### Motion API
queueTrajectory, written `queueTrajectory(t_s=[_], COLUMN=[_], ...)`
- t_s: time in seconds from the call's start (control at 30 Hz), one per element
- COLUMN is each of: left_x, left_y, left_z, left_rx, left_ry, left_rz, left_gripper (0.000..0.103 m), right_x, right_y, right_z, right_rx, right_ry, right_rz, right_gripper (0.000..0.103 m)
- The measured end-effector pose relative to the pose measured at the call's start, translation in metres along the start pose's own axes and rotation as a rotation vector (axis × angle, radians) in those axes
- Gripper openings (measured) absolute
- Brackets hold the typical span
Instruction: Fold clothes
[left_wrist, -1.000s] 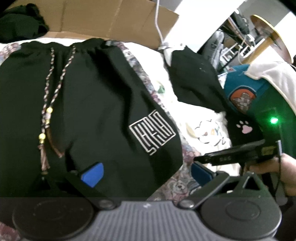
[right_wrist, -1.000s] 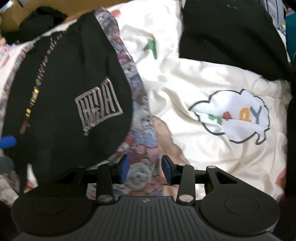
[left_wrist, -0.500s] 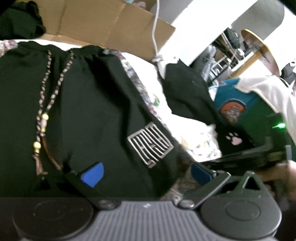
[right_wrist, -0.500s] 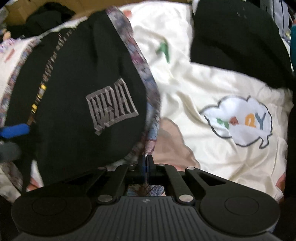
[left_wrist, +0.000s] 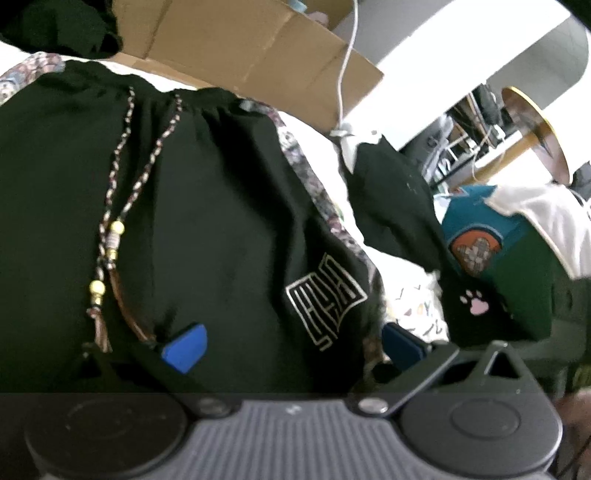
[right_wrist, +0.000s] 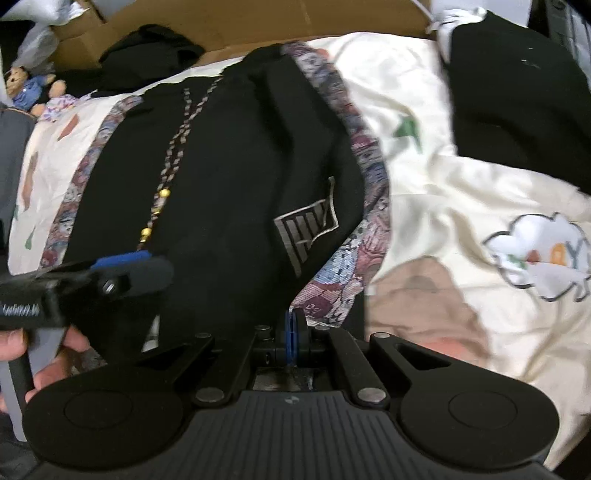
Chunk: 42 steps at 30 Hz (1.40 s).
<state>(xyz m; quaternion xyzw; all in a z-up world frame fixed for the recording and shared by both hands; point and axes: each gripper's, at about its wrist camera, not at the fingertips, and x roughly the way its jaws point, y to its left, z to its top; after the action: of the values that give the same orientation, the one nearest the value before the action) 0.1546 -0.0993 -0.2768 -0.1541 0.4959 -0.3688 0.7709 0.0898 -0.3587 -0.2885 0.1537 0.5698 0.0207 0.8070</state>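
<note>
Where the black shorts lie flat on the cream printed bedsheet, every place below is given from them.

Shorts: spread across the sheet, waistband on the far side, braided drawstring with gold beads running down the front, a white square logo near the hem.
Patterned side trim: it runs along both outer edges; the near hem corner on this side is lifted and curled over.
Right gripper: clenched on that lifted trim corner, blue pads pressed together with cloth between them.
Left gripper: fingers spread wide over the lower front of the shorts, one blue pad beside the drawstring tassels, nothing pinched.
Open room: bare sheet just past the trimmed edge, up to a cloud print.
Black garment: well apart beyond that bare sheet, at its far corner.
Cardboard box: just behind the waistband.
Teddy bear: beyond the opposite edge.
</note>
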Motion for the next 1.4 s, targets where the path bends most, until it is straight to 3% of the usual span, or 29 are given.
queueTrajectory(t_s=[0.2,0.3,0.33,0.37,0.57,0.67,0.77,0.93,1.1,1.17,1.23,1.4], left_x=[0.0,0.0,0.001,0.001,0.004,0.008,0.009,0.008,0.006,0.005,0.004,0.002], left_y=[0.008,0.009,0.009,0.009,0.007,0.005,0.007,0.01,0.012,0.014,0.015,0.016], left_z=[0.003,0.003,0.004,0.004,0.002,0.0,-0.001,0.0,0.002,0.002,0.003,0.004], left_rx=[-0.024,-0.025,-0.025,-0.025,-0.013,-0.009,-0.017,-0.03,-0.036,-0.046,-0.052,-0.062], left_ry=[-0.009,-0.008,-0.006,-0.005,0.011,0.024,0.029,0.021,0.017,0.015,0.014,0.01], left_rz=[-0.001,-0.005,-0.007,-0.009,-0.019,-0.022,-0.019,-0.02,-0.027,-0.03,-0.034,-0.034], left_gripper=[0.102,0.102,0.102,0.102,0.102,0.102,0.102,0.102,0.102,0.102,0.102,0.102], right_x=[0.023,0.028,0.026,0.025,0.004,-0.002,0.007,0.021,0.033,0.033,0.032,0.027], right_y=[0.029,0.035,0.036,0.036,0.02,0.006,-0.005,-0.01,-0.011,0.0,0.01,0.023], right_z=[-0.006,-0.007,-0.008,-0.008,-0.007,-0.008,-0.013,-0.019,-0.019,-0.02,-0.019,-0.018], right_rx=[0.01,0.016,0.01,0.005,0.036,0.064,0.124,0.23,0.287,0.256,0.22,0.218], right_ry=[-0.015,0.016,0.021,0.026,-0.006,-0.022,0.01,0.03,0.049,0.039,0.038,0.026], right_rz=[0.051,0.117,0.13,0.143,0.123,0.063,0.015,0.058,0.022,0.033,0.04,0.09], right_gripper=[0.005,0.027,0.043,0.05,0.05,0.05,0.05,0.05,0.048,0.025,0.015,0.019])
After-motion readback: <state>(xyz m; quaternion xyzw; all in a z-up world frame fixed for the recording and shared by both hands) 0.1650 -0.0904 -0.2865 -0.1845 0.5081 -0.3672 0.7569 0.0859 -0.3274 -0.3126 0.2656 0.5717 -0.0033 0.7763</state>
